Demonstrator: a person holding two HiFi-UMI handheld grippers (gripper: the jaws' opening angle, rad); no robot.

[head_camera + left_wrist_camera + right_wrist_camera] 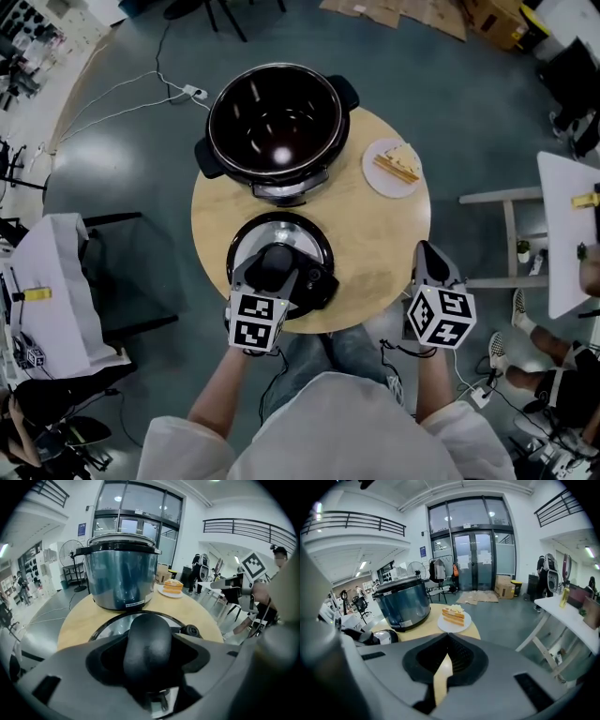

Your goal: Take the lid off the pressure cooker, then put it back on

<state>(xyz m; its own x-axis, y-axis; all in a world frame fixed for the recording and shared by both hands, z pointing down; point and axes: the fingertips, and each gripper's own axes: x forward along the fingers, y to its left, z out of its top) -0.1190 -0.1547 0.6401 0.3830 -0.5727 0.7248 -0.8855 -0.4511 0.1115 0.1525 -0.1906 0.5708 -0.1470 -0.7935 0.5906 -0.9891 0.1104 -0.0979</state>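
Observation:
The open black pressure cooker pot (272, 122) stands at the far side of the round wooden table (375, 234); it also shows in the left gripper view (122, 576). Its steel lid (272, 225) lies flat on the table's near side. My left gripper (279, 274) is shut on the lid's black handle (147, 644), one jaw on each side. My right gripper (427, 255) hovers at the table's right edge, apart from the lid, its jaws shut with nothing held (447, 653).
A white plate with a slice of layered cake (394, 167) sits on the table right of the pot. A dark chair (122, 272) stands to the left, a white table (562, 225) to the right. Cables (122, 103) run across the floor.

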